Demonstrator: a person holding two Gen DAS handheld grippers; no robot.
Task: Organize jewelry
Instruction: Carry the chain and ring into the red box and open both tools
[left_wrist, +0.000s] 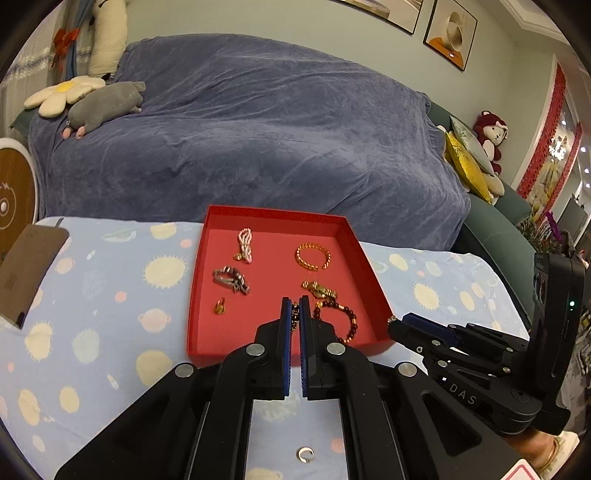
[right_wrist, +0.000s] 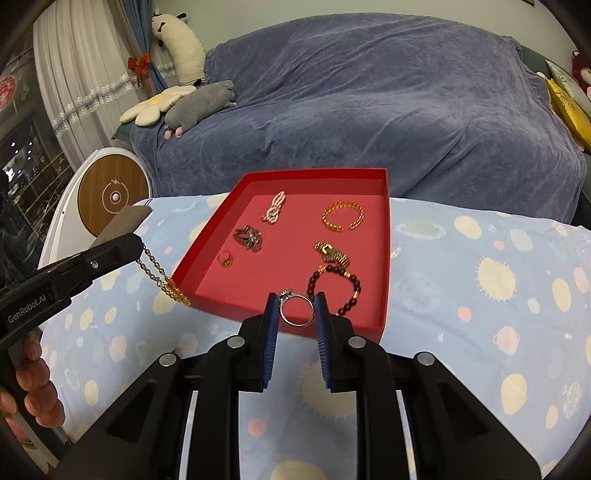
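Right wrist view: the left gripper (right_wrist: 138, 246), clamped on a gold chain (right_wrist: 162, 277), nears the red tray (right_wrist: 384, 258) holding six pieces; the right gripper (right_wrist: 296, 308) pinches a silver ring (right_wrist: 295, 308) above its near rim. Both await placing.

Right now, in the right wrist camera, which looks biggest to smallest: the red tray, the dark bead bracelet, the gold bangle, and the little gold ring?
1. red tray
2. dark bead bracelet
3. gold bangle, though it looks close to the bead bracelet and lies farther from the camera, so their order is unsure
4. little gold ring
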